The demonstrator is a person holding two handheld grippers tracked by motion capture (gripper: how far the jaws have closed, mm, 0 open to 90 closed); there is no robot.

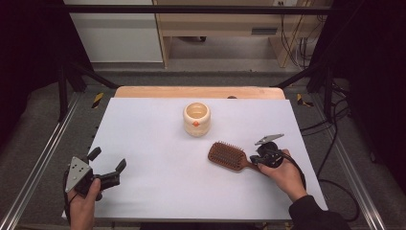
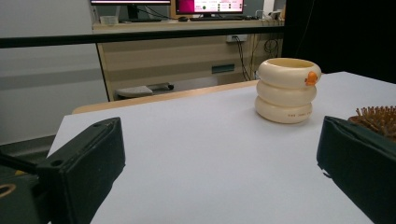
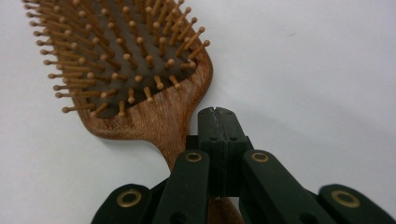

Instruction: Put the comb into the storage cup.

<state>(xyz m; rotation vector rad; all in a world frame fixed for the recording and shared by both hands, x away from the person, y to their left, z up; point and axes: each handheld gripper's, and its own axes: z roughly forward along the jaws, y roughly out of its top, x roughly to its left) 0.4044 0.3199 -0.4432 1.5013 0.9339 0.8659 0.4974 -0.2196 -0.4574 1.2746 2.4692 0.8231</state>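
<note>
A wooden paddle hairbrush (image 1: 227,155) lies bristles up on the white table (image 1: 158,177), right of centre, its handle pointing right. My right gripper (image 1: 258,160) is shut, and its closed pads rest over the handle. In the right gripper view the pads (image 3: 218,121) meet tip to tip just past the hairbrush (image 3: 130,60) head, with the handle running underneath them. My left gripper (image 1: 107,159) stands open at the front left, nothing between its jaws. A cream ringed cup (image 1: 197,119) stands upright at the back centre. The left gripper view has the cup (image 2: 286,91) ahead and the hairbrush (image 2: 376,119) bristles behind the right jaw.
The table's wooden back edge (image 1: 198,92) lies beyond the cup. Metal frame rails (image 1: 43,158) run along both sides. Cables (image 1: 330,143) trail off the right side. White tabletop spreads between the two grippers.
</note>
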